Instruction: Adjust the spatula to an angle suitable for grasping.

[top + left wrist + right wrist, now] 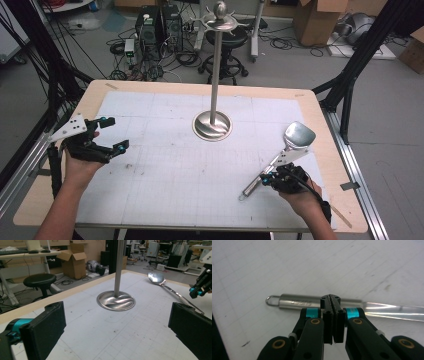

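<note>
- Lying on the white gridded mat near the worktop's right edge, a long steel spoon points its bowl toward the far right corner and its looped handle end toward the near edge.
- The right tongs sit at the spoon's handle, between the loop and the bowl; in the right gripper view the two jaws are pressed flat together with no gap between them, their tip right at the handle's near side.
- From that view the jaws appear to lie in front of or just over the handle rather than around it; whether the tip touches the metal cannot be told.
- The left tongs are held above the mat near the worktop's left edge, well apart from the spoon, with the hand gripping them from below.
- Their jaws stand wide apart with nothing between them; in the left gripper view the black pads frame bare mat.
- A steel stand with a round base and a tall upright pole rises from the mat toward the far edge, about midway across; its top carries a knob and curved hooks.
- The spoon's bowl lies to the right of the stand's base, clear of it.
- Beyond the worktop, a black stool, cardboard boxes and cables lie on the floor.
</note>
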A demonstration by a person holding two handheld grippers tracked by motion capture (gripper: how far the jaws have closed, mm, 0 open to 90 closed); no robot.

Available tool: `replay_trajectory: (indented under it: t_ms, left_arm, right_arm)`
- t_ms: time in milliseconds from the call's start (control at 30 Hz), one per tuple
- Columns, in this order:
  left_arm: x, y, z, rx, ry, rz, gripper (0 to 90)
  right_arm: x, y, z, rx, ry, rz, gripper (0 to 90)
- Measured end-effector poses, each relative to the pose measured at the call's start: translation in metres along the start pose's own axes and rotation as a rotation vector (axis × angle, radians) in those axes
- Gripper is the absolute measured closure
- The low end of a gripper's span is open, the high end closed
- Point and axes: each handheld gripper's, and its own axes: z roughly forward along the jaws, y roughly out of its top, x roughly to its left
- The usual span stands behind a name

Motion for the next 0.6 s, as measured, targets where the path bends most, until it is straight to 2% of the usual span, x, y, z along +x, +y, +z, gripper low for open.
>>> replay_trajectory:
  t_ms: [133, 233, 300, 333, 433, 600]
  left_arm:
    - [0.001, 0.000, -0.001, -0.002, 0.004, -0.002, 1.8]
    - [0.001, 0.000, 0.000, 0.000, 0.001, -0.003, 1.8]
    - [0.000, 0.000, 0.000, 0.003, 0.002, -0.002, 1.8]
    - [0.000, 0.000, 0.000, 0.001, 0.001, -0.002, 1.8]
    - [0.000, 0.000, 0.000, 0.001, 0.001, -0.002, 1.8]
    - [0.001, 0.000, -0.001, -0.001, 0.006, -0.005, 1.8]
  right_arm:
    - [0.011, -0.007, 0.006, 0.049, 0.027, -0.019, 89.6]
    - [0.015, -0.011, 0.013, 0.079, 0.031, -0.031, 89.7]
    - [0.015, -0.011, 0.015, 0.069, 0.034, -0.029, 89.8]
    - [0.015, -0.010, 0.015, 0.072, 0.034, -0.020, 89.8]
    - [0.015, -0.002, 0.020, 0.077, 0.017, -0.044, 89.8]
    - [0.017, 0.016, 0.033, 0.080, 0.015, -0.069, 89.9]
